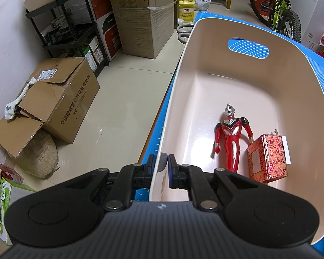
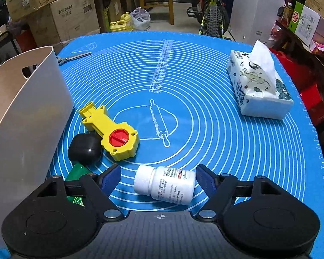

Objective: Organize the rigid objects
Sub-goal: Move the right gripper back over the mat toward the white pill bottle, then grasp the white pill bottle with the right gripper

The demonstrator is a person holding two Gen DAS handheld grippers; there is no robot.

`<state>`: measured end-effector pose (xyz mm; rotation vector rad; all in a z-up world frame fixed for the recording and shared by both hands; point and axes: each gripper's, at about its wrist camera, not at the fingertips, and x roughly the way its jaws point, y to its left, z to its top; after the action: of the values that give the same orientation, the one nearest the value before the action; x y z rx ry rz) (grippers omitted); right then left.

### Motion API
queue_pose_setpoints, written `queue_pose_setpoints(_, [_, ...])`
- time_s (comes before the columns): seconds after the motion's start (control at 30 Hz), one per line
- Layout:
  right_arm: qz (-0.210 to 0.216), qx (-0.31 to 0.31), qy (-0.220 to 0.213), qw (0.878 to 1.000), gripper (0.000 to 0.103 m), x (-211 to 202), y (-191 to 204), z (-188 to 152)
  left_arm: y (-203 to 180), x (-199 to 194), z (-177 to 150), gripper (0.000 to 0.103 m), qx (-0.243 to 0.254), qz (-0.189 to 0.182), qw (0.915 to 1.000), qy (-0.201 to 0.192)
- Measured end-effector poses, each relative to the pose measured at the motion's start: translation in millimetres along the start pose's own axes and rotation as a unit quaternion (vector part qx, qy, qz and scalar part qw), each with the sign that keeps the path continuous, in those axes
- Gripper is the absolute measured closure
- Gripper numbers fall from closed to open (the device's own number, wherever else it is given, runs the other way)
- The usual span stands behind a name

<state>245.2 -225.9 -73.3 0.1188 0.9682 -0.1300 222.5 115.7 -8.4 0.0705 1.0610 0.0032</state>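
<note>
My left gripper [image 1: 161, 161] is shut on the near wall of a cream plastic bin [image 1: 291, 69], one finger outside and one inside. On the bin's floor lie a red and silver toy figure [image 1: 232, 138] and a red patterned box [image 1: 267, 158]. In the right wrist view my right gripper [image 2: 159, 179] stands open over the blue mat [image 2: 205, 118]. A white pill bottle [image 2: 166, 184] lies on its side between its fingers, and the pads do not press on it. A yellow plastic tool with a red knob [image 2: 112, 129], a black rounded object [image 2: 85, 147] and a green item [image 2: 76, 173] lie to the left.
The bin [image 2: 26, 116] stands at the mat's left edge. A tissue pack [image 2: 259, 86] sits at the far right and scissors [image 2: 74, 57] at the far left. Cardboard boxes [image 1: 60, 99], a black shelf cart [image 1: 75, 32] and a bicycle [image 1: 278, 6] stand on the floor around the table.
</note>
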Motion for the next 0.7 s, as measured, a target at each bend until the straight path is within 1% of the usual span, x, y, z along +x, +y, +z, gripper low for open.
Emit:
queue_pose_setpoints(0.17, [0.007,0.006,0.003,1.000,0.021,3.4,-0.5,-1.8,0.1,-0.1,0.0,0.089,0.000,0.000,1.0000,0.000])
queue_pose_setpoints(0.27, [-0.004,0.000,0.012,1.000,0.021,8.3,-0.6,-3.9,0.0,-0.1,0.0,0.089,0.000,0.000,1.0000,0.000])
queue_pose_setpoints(0.4, [-0.009,0.008,0.023,1.000,0.021,15.9,-4.7,-9.0,0.3,0.2,-0.1,0.089,0.000,0.000,1.0000,0.000])
queue_pose_setpoints(0.6, [-0.010,0.031,0.015,0.999,0.022,19.4,-12.7,-12.7,0.1,0.0,0.1,0.089,0.000,0.000,1.0000,0.000])
queue_pose_setpoints(0.67, [-0.007,0.035,0.009,0.999,0.024,19.1,-14.6,-12.0,0.0,0.0,0.0,0.089,0.000,0.000,1.0000,0.000])
queue_pose_setpoints(0.7, [-0.002,0.035,0.006,0.999,0.029,18.4,-14.8,-11.9,0.0,-0.1,0.0,0.089,0.000,0.000,1.0000,0.000])
